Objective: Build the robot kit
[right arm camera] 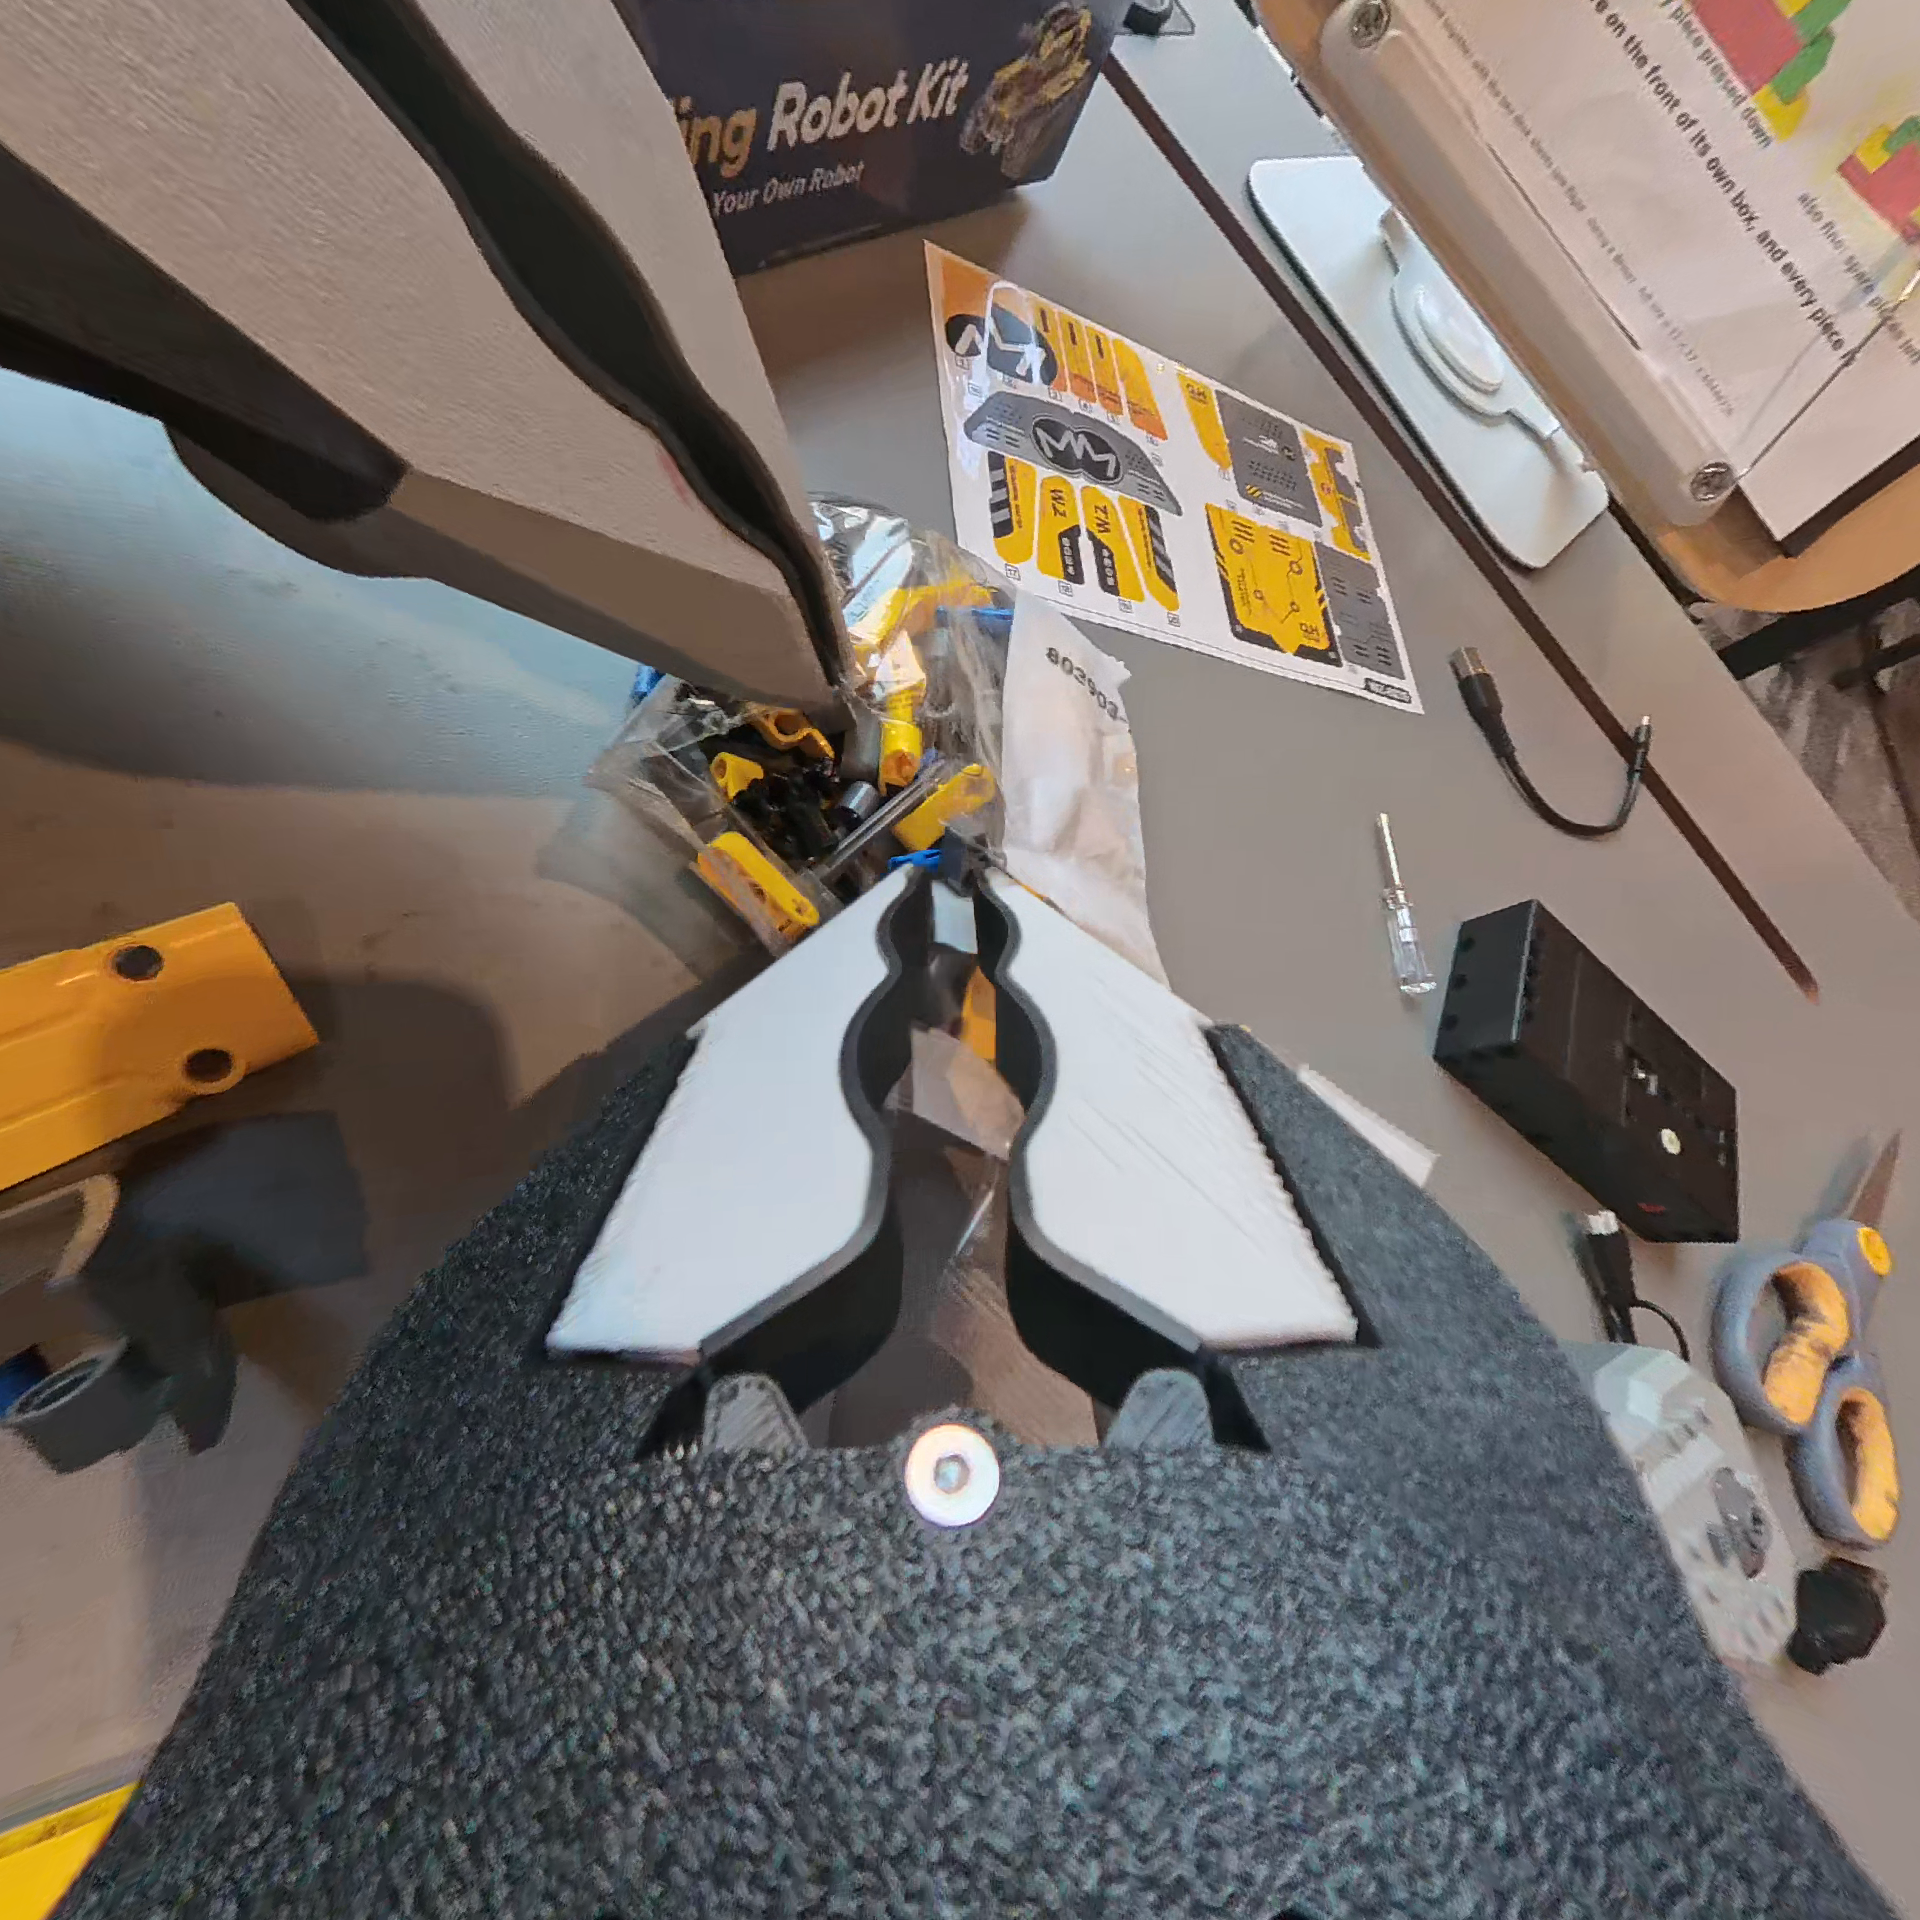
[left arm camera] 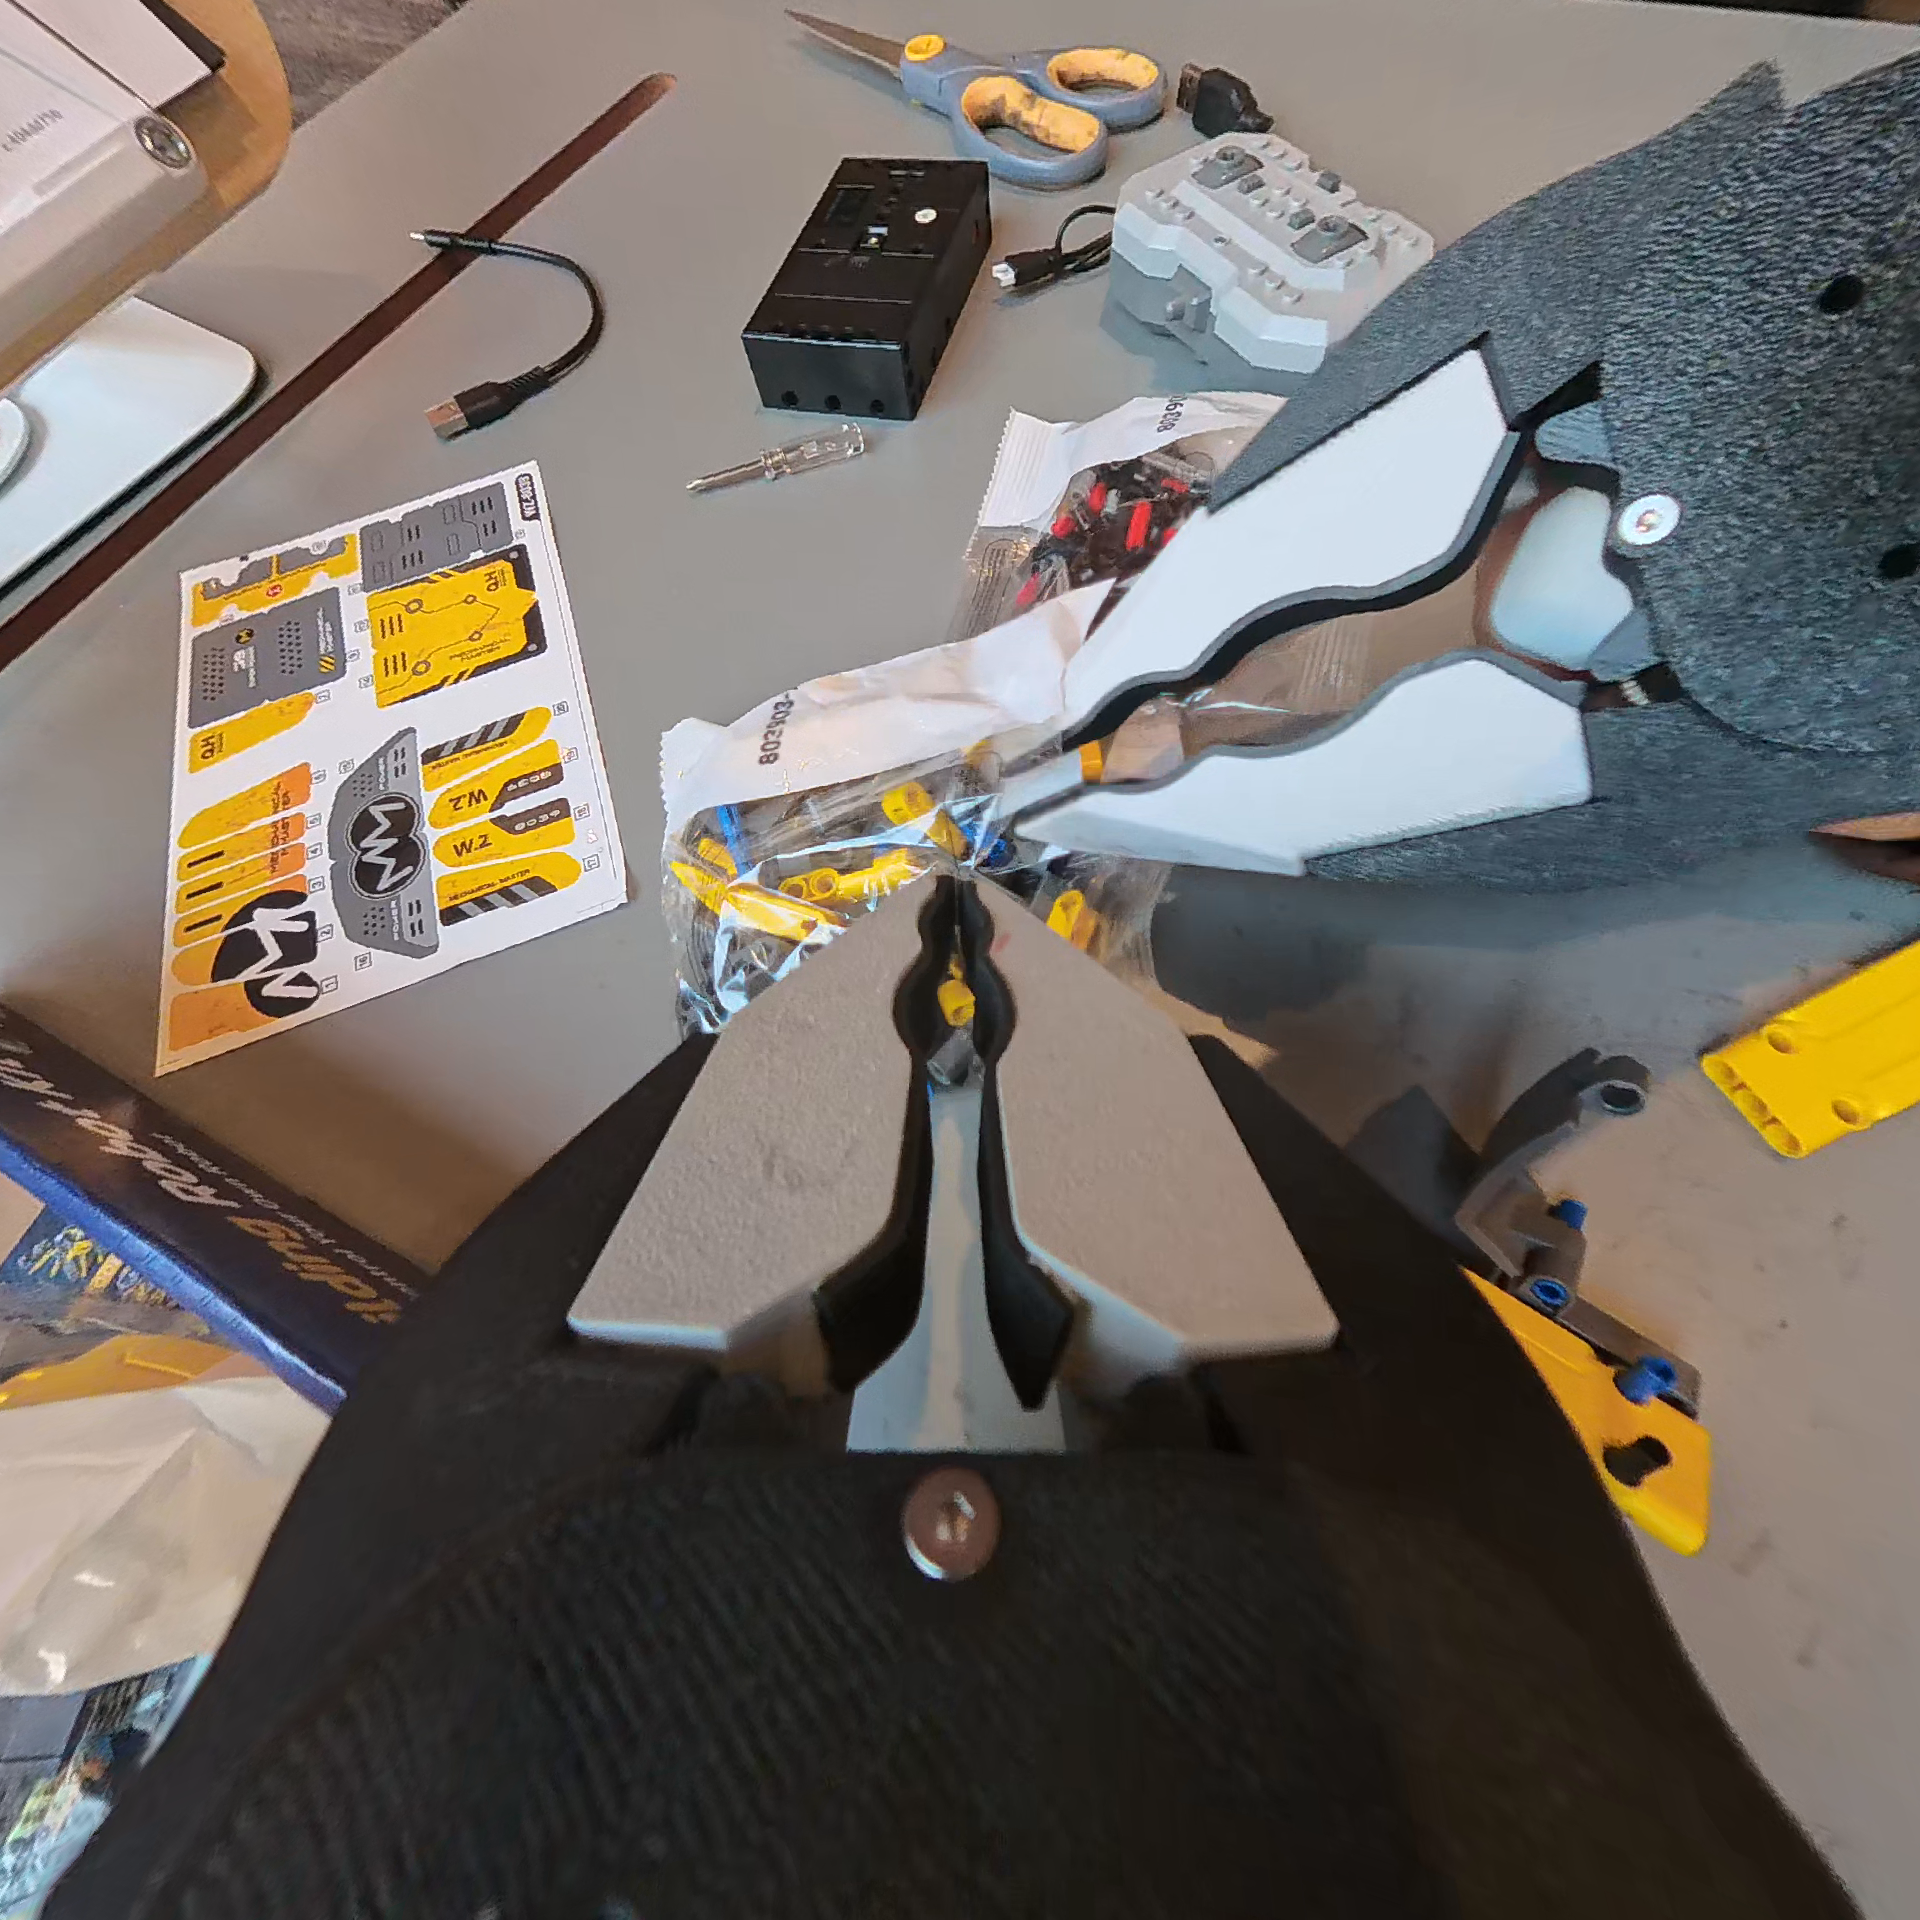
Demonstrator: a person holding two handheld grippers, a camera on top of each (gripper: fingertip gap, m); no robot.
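Note:
A clear plastic bag [left arm camera: 821, 862] of small yellow, black and blue building parts, with a white top strip, lies on the grey table [left arm camera: 665, 582]. My left gripper [left arm camera: 951, 888] is shut on the bag's near edge. My right gripper [left arm camera: 1049, 748] comes in from the right and is shut on the same bag near its white strip. In the right wrist view, my right gripper [right arm camera: 951, 881] pinches the bag [right arm camera: 821, 769] at its tips. The left gripper [right arm camera: 834, 670] reaches down from the upper left and pinches the bag's far side.
A second bag of red and black parts [left arm camera: 1101, 520] lies behind. Around are a sticker sheet [left arm camera: 384, 748], a black box [left arm camera: 873, 281], scissors [left arm camera: 1029, 94], a grey block unit [left arm camera: 1257, 249], a small screwdriver [left arm camera: 779, 462], a USB cable [left arm camera: 520, 332], a yellow beam [left arm camera: 1829, 1049], a grey-yellow assembly [left arm camera: 1579, 1299] and a kit box [right arm camera: 873, 114]. The tips of one gripper are about 4 centimetres away from the tips of the other. My right gripper's tips are some 15 centimetres from the small screwdriver [left arm camera: 779, 462]. Look for it in the right wrist view [right arm camera: 1397, 909] too.

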